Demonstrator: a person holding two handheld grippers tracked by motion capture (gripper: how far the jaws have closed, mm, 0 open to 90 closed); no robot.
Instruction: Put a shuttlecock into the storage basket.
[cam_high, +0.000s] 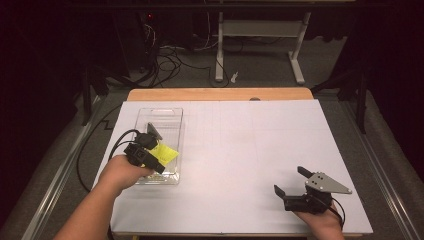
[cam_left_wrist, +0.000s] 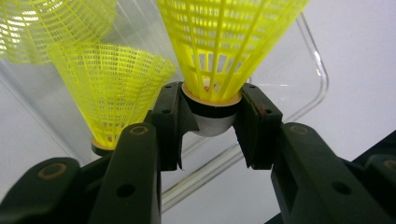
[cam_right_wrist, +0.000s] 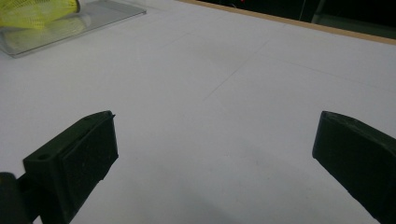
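While we clamp the left gripper (cam_left_wrist: 212, 123) on the shuttlecock (cam_left_wrist: 224, 51), its cork sits between the fingers (cam_left_wrist: 170, 123).
Our right gripper (cam_right_wrist: 215, 149) rests with fingers wide apart, well clear of the clear tray (cam_high: 172, 117).

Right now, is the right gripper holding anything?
No, the right gripper has its jaws wide apart over the bare white table.

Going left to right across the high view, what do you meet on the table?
Left gripper holding a yellow shuttlecock over the clear tray → bare white table → right gripper.
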